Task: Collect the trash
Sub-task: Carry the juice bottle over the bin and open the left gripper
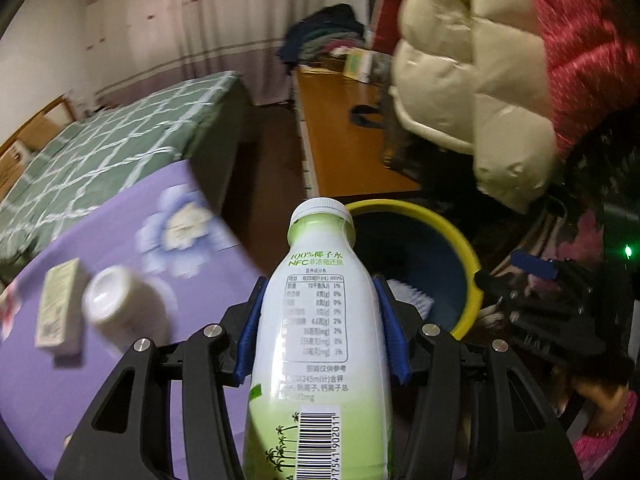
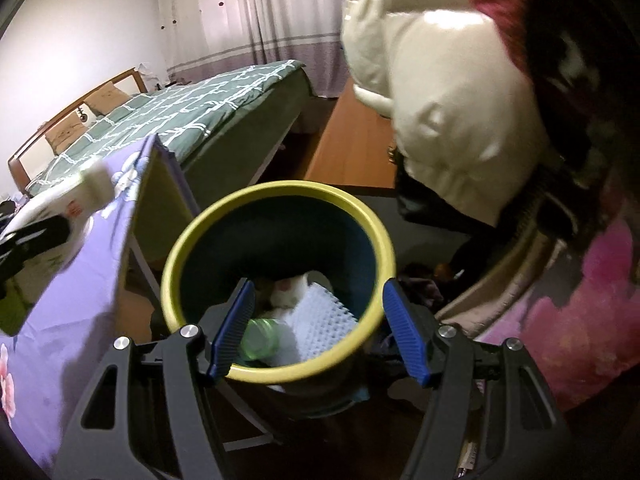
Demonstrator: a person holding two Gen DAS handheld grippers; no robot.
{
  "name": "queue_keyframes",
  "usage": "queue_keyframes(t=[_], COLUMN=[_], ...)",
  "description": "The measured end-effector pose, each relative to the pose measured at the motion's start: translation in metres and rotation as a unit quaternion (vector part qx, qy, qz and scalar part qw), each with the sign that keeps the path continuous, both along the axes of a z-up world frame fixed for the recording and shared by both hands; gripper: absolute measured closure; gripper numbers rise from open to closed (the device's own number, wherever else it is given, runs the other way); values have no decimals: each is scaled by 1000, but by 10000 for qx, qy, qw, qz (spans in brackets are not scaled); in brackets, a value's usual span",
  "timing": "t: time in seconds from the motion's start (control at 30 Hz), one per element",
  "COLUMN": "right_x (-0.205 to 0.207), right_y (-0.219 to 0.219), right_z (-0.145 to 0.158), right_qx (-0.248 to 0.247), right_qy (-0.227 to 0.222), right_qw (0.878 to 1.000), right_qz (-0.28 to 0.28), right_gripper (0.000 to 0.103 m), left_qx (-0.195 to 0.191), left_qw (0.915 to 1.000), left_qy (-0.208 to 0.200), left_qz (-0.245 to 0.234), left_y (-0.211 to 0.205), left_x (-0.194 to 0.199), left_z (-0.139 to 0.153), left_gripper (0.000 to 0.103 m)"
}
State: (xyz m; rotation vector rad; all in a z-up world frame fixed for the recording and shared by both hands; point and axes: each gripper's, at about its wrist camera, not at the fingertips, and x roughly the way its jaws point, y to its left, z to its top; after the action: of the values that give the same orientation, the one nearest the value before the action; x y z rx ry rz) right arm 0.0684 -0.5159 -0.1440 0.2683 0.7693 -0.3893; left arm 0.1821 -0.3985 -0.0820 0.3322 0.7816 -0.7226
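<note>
My left gripper [image 1: 320, 320] is clamped on a white and green coconut water bottle [image 1: 316, 320], both blue pads pressing its sides, cap pointing away from me toward the yellow-rimmed bin [image 1: 468, 256] just past the counter's [image 1: 80, 380] edge. A small white bottle [image 1: 120, 304] and a small carton [image 1: 60, 304] lie on the purple floral counter, near its left side. My right gripper [image 2: 318, 328] stands open with nothing between its pads, held over the bin [image 2: 276, 196] beside the counter's [image 2: 80, 300] corner. Inside the bin lie a green bottle [image 2: 260, 336], white ridged packaging [image 2: 324, 320] and other scraps.
</note>
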Motion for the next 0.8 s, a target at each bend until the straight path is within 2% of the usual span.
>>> queue_keyframes(t=[0.23, 0.4, 0.43, 0.47, 0.53, 0.63, 0.8], right_x=[-17, -20, -20, -19, -18, -15, -6], right_y=[-21, -27, -27, -28, -24, -19, -4], right_z=[-3, -5, -6, -6, -8, -9, -7], right_qx=[54, 51, 59, 68, 93, 109, 79], right_qy=[-37, -11, -3, 2, 10, 22, 24], right_qw=[9997, 9995, 9995, 9995, 9996, 9997, 9999], right_qz=[-218, -312, -319, -317, -284, -207, -58], right_gripper=[40, 39, 39, 39, 39, 39, 39], left_qx=[106, 126, 130, 114, 31, -61, -209], left_qw=[9988, 9983, 9983, 9987, 9994, 9995, 9996], left_qy=[162, 212, 218, 158, -7, -197, -211], left_qz=[-448, -536, -531, -465, -337, -250, -5], left_y=[-76, -102, -102, -103, -98, -82, -43], left_x=[-2, 2, 3, 5, 5, 3, 8], left_z=[-20, -30, -32, -32, -28, -16, 0], left_gripper=[51, 51, 50, 34, 17, 16, 14])
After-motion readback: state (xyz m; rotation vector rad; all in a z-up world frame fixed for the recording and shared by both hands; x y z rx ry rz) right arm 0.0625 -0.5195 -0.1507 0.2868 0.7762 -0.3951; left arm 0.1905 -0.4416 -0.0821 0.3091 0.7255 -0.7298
